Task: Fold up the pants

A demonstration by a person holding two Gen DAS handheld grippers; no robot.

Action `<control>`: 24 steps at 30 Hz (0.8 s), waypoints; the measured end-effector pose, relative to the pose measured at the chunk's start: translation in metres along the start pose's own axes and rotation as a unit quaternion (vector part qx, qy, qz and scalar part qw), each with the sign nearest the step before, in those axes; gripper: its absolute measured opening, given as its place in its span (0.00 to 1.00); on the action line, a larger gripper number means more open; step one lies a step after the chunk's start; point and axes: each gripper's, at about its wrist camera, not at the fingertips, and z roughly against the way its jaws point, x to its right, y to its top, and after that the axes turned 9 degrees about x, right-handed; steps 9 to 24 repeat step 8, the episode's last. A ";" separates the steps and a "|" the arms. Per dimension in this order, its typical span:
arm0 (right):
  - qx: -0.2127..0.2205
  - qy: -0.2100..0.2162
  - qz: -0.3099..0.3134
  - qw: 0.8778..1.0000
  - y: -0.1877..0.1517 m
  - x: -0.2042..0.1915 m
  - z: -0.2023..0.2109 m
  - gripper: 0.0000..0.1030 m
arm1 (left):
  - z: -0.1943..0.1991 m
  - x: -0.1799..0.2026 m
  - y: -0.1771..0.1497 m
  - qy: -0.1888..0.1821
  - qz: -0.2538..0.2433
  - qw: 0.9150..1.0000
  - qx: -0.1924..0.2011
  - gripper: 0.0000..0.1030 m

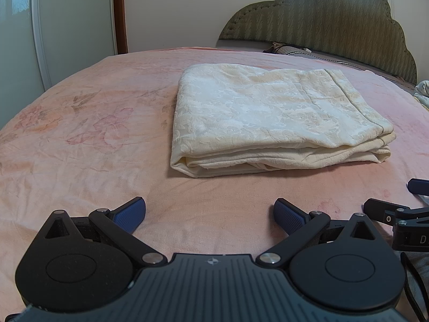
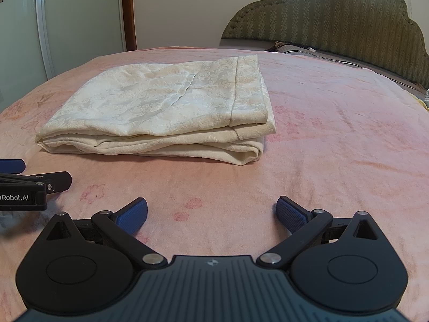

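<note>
The cream patterned pants (image 1: 270, 115) lie folded in a flat stack of several layers on the pink bed sheet (image 1: 93, 147). They also show in the right wrist view (image 2: 166, 112), ahead and to the left. My left gripper (image 1: 209, 216) is open and empty, low over the sheet a short way in front of the stack. My right gripper (image 2: 211, 214) is open and empty, beside the left one and also short of the stack. Each gripper's fingers show at the edge of the other's view: the right one (image 1: 388, 212), the left one (image 2: 40, 182).
A green quilted headboard (image 1: 335, 21) stands at the back right with a pillow (image 1: 292, 49) below it. A white wardrobe door (image 1: 67, 26) and a brown door frame (image 1: 119, 13) stand beyond the bed's far left. Some cloth (image 1: 422, 94) lies at the right edge.
</note>
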 end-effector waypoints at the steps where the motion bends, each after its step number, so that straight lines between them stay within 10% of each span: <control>1: 0.000 0.000 0.000 1.000 0.000 0.000 0.000 1.00 | 0.000 0.000 0.000 0.000 0.000 1.000 0.000 1.00; 24: 0.000 0.000 0.000 1.000 0.000 0.000 0.000 1.00 | 0.001 0.001 0.000 -0.002 0.003 1.000 0.001 1.00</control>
